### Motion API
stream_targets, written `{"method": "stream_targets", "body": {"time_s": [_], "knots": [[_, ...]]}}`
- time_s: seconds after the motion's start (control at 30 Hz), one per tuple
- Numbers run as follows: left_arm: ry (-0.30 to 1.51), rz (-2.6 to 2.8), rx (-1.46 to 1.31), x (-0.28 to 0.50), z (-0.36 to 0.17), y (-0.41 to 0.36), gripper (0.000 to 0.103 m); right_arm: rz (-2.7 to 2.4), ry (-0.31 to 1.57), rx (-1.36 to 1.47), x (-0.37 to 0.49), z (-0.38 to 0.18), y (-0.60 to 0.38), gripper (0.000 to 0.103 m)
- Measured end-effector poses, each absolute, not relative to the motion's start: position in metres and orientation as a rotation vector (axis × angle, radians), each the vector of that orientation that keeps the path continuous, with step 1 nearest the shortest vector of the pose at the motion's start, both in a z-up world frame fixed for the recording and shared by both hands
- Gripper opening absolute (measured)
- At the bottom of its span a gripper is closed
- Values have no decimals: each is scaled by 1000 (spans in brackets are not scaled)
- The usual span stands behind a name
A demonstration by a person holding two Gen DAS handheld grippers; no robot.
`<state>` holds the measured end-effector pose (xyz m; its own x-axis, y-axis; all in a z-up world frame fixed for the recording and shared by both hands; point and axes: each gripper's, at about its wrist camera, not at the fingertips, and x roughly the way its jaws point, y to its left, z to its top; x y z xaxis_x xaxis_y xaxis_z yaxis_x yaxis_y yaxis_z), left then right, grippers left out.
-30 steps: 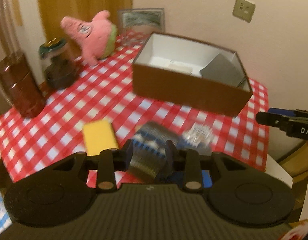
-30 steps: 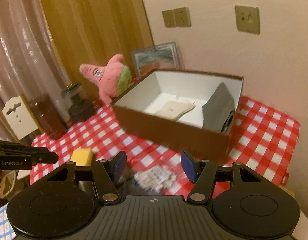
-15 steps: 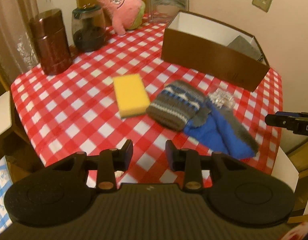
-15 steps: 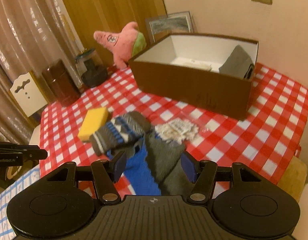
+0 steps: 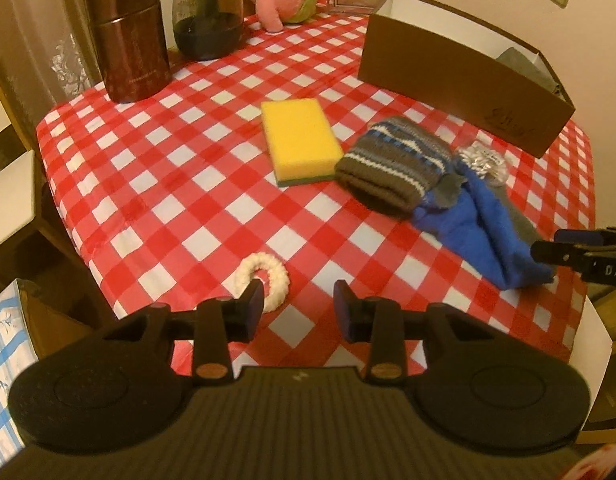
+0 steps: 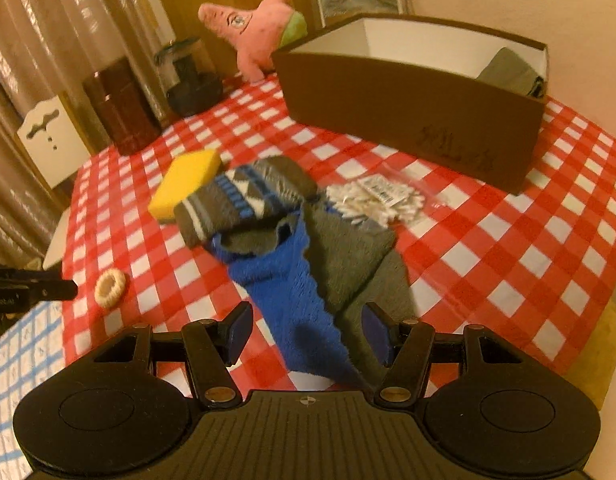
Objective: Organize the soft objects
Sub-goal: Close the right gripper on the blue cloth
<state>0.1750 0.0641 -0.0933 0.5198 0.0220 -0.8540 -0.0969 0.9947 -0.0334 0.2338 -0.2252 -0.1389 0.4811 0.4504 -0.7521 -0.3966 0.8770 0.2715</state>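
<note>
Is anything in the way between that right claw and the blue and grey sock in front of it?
Nothing visible. The right claw is open, and the blue and grey sock already reaches between its fingers. The striped sock lies farther back, over its far end.

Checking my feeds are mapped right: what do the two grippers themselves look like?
Both look alike: black ribbed body, two round black pods, black finger arms with copper-coloured pivot pins, blue pads. Left gripper; right gripper. White lettering marks each one's side, partly readable. No cables or sleeves visible.
</note>
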Motion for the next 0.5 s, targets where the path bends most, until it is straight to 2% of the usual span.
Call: {"method": "stream_targets", "body": {"time_s": [0.43, 0.47, 0.5], "knots": [[1043, 103, -77, 178, -116, 78, 38, 510, 987, -5, 247, -179, -203, 60], [1044, 103, -77, 178, -118, 79, 38, 509, 982, -18, 246, -181, -201, 57], [1047, 104, -75, 178, -119, 80, 39, 511, 976, -32, 245, -182, -200, 48]]}}
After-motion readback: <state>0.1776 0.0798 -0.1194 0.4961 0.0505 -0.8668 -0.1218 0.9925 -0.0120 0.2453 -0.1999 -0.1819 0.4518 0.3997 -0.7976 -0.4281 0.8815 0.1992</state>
